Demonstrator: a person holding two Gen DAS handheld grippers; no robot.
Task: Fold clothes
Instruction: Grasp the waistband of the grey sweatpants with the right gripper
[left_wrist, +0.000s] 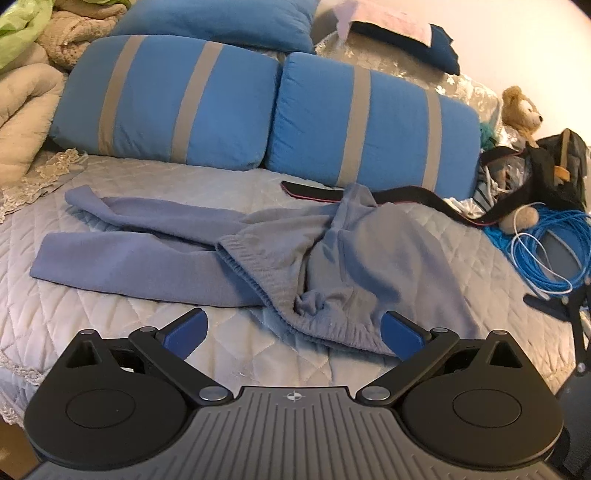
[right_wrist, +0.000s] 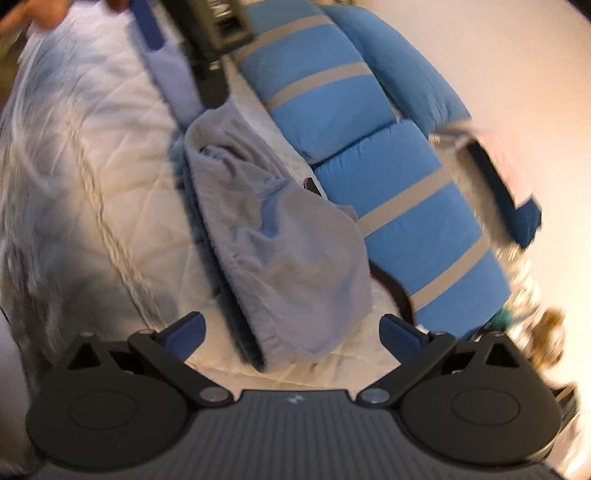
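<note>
Sweatpants (left_wrist: 280, 254), grey-blue and rumpled, lie on the quilted bed (left_wrist: 92, 321) in front of two striped blue pillows (left_wrist: 173, 99), legs stretched toward the left and the elastic waistband bunched nearest the camera. The left gripper (left_wrist: 293, 332) hovers just short of that waistband with its fingers spread wide and holding nothing, probably lined up to take the band as a starting edge. The right gripper (right_wrist: 291, 332) also has its fingers apart and empty, poised above the garment's seat end; its view is blurred. No fold looks made yet.
</note>
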